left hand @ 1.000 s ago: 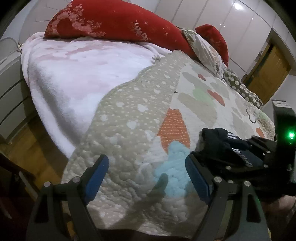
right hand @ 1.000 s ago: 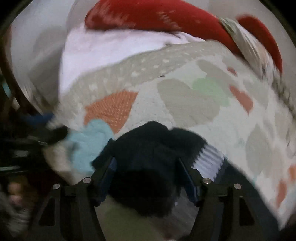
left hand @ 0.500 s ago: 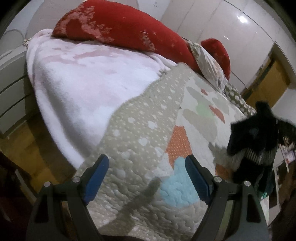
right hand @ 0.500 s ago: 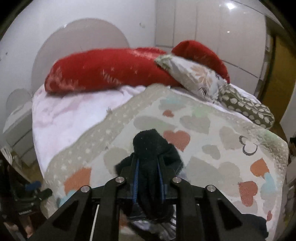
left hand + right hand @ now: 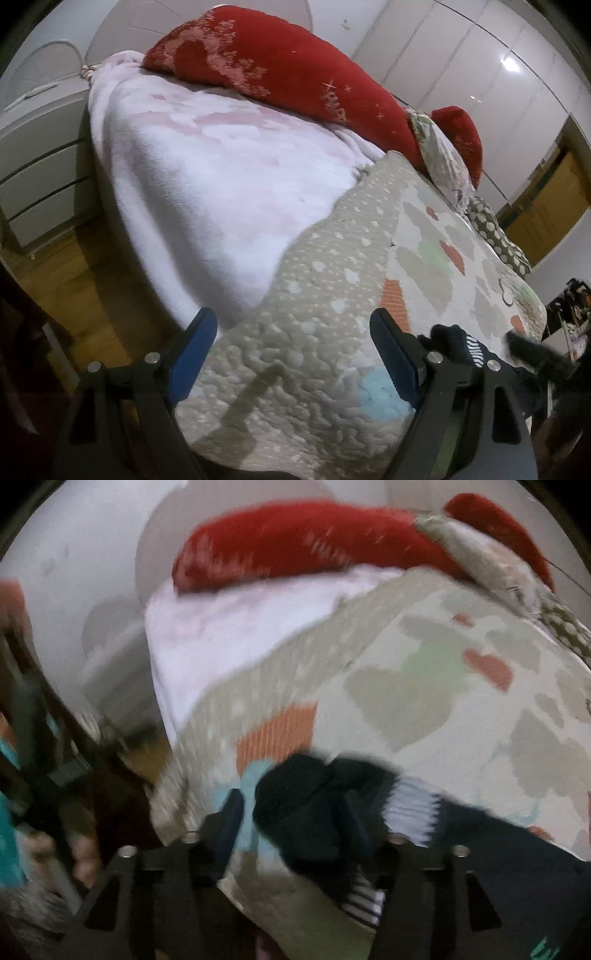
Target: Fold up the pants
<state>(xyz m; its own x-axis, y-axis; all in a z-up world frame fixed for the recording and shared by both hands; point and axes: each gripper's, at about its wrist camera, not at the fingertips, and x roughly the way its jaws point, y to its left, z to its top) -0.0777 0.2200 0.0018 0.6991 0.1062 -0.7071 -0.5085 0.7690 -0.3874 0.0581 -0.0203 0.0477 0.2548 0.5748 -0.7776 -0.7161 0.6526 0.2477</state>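
Note:
The dark navy pants (image 5: 314, 805), with a white striped band (image 5: 410, 812), lie bunched on the heart-patterned quilt (image 5: 424, 701) near the bed's front edge. My right gripper (image 5: 295, 823) straddles the bunch and its jaws are opening. A strip of quilt shows between the left finger (image 5: 231, 819) and the cloth; the other finger is mostly hidden by the fabric. This view is blurred. In the left wrist view the pants (image 5: 456, 341) peek out behind the right finger. My left gripper (image 5: 291, 354) hangs open over the quilt's dotted border (image 5: 317, 295), with nothing in it.
A white-pink fleece blanket (image 5: 207, 177) covers the bed's left side, and red pillows (image 5: 288, 77) lie at the head. A dresser (image 5: 33, 155) and wooden floor (image 5: 74, 280) are to the left. A person's hand (image 5: 85, 856) shows at lower left in the right wrist view.
Half a second ago my right gripper was shut on the pants, holding them up over the bed. Now the pants lie low at the quilt's front edge and the jaws stand apart. The left gripper drifted left.

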